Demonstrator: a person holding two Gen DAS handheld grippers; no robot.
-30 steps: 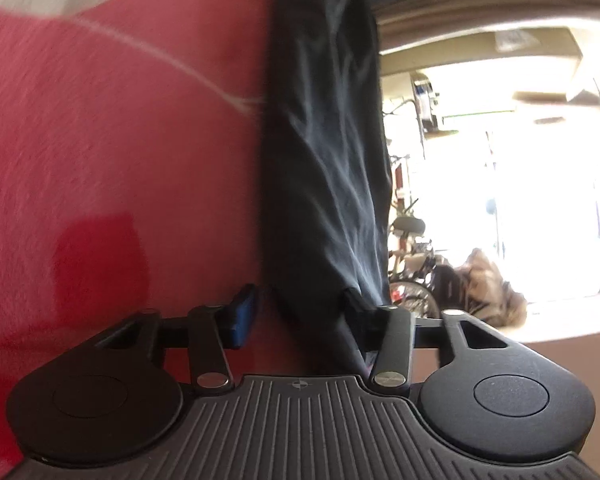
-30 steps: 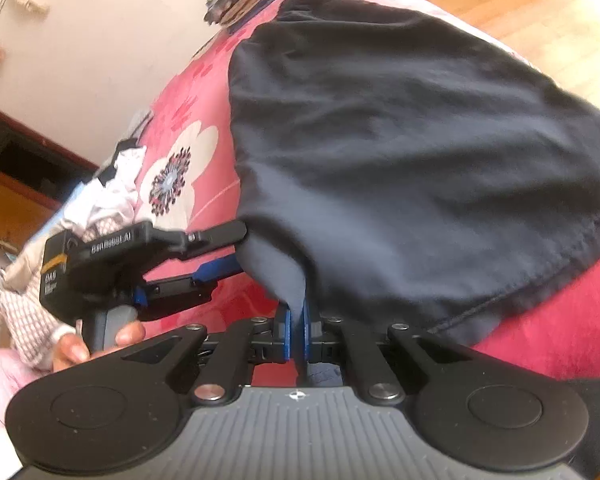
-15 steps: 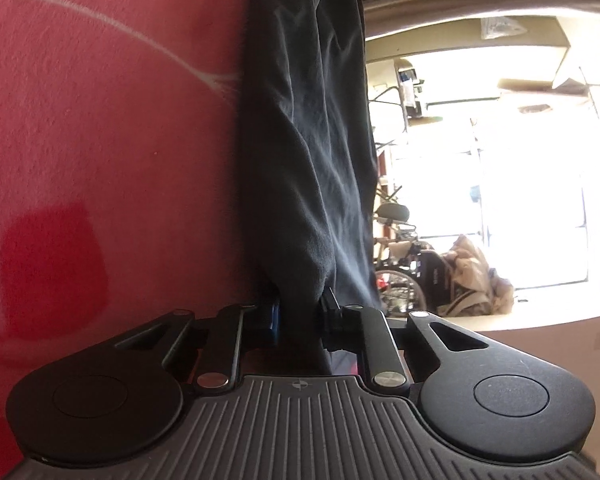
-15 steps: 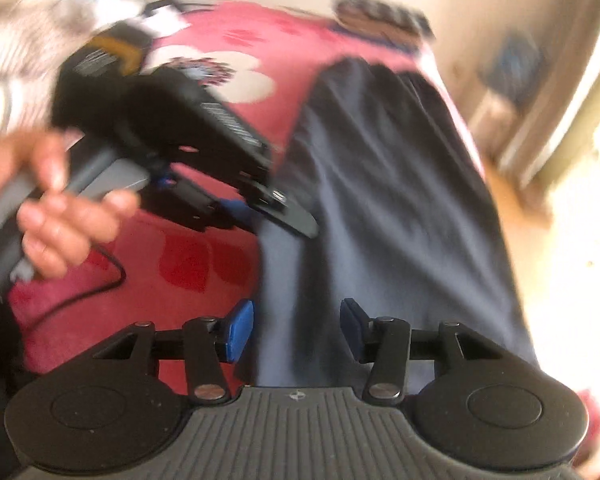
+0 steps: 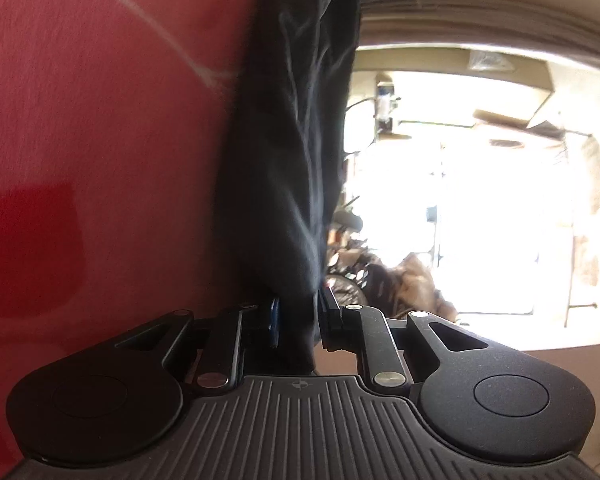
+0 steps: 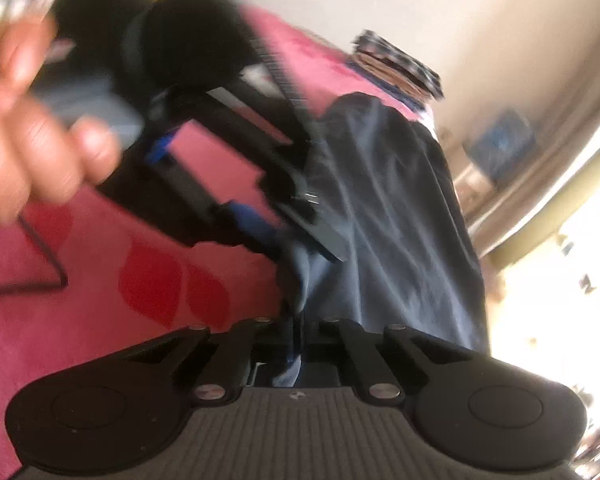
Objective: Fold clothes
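A dark navy garment (image 5: 288, 152) lies along the red flowered bedspread (image 5: 100, 140). My left gripper (image 5: 298, 320) is shut on its near edge, cloth bunched between the blue pads. In the right wrist view the garment (image 6: 388, 208) stretches away from me, and my right gripper (image 6: 298, 340) is shut on its near corner. The left gripper (image 6: 300, 236), held by a hand (image 6: 32, 128), grips the same end of the cloth just ahead of my right gripper. This view is blurred.
The bedspread (image 6: 100, 280) fills the left of the right wrist view. A folded checked cloth (image 6: 396, 64) lies at the bed's far end by the wall. A bright doorway (image 5: 480, 200) with clutter beyond it lies to the right of the bed.
My left gripper closed on the garment's edge. My right gripper let go, swung round to the same end of the garment, then closed on the cloth next to the left gripper.
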